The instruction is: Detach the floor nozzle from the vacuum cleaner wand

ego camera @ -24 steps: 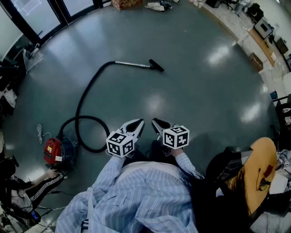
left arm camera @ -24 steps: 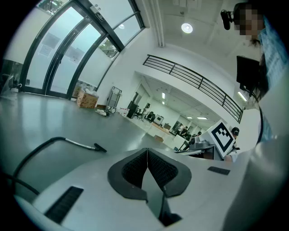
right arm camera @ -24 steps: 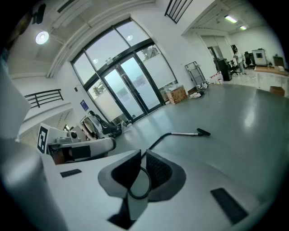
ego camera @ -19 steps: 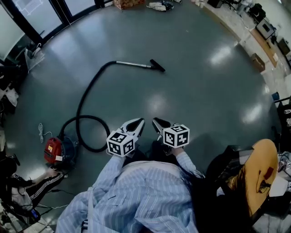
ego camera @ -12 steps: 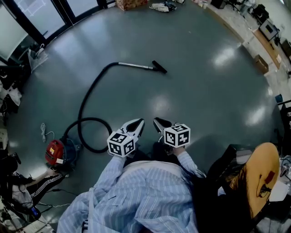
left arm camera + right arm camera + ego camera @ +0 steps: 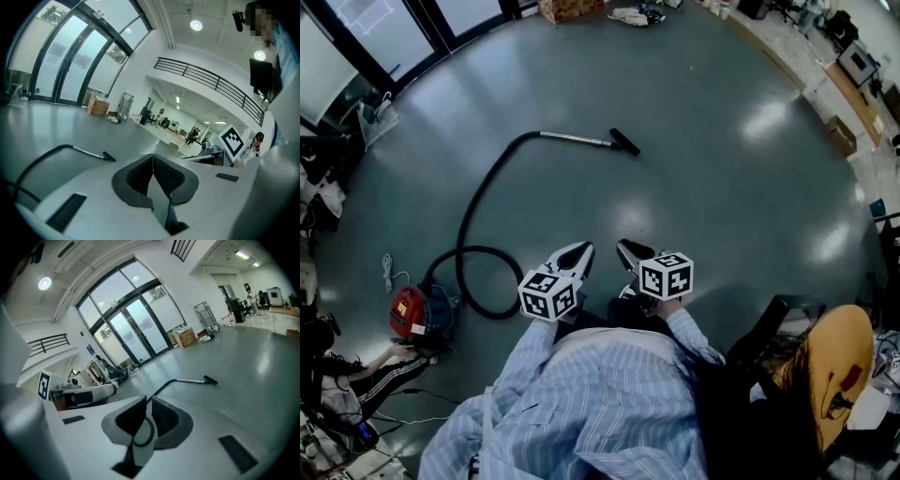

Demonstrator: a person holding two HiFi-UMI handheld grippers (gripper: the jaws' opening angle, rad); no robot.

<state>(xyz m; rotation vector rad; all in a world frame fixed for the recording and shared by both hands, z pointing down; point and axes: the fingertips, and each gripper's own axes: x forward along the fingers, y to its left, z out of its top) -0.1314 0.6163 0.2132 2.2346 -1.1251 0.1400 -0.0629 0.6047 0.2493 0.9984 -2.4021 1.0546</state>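
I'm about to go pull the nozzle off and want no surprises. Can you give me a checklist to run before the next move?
1. Nozzle on wand: ok, attached.
2. Nozzle within reach: not ok, far across the floor.
3. Left gripper empty: ok, shut on nothing.
4. Right gripper empty: ok, shut on nothing.
5. Jaws ready to grasp: not ok, both closed.
6. Joint release: cannot tell, too small.

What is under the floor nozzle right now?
Only the bare grey floor: the nozzle lies flat on it, joined to the wand. Its underside is covered, so anything small beneath it cannot be seen.
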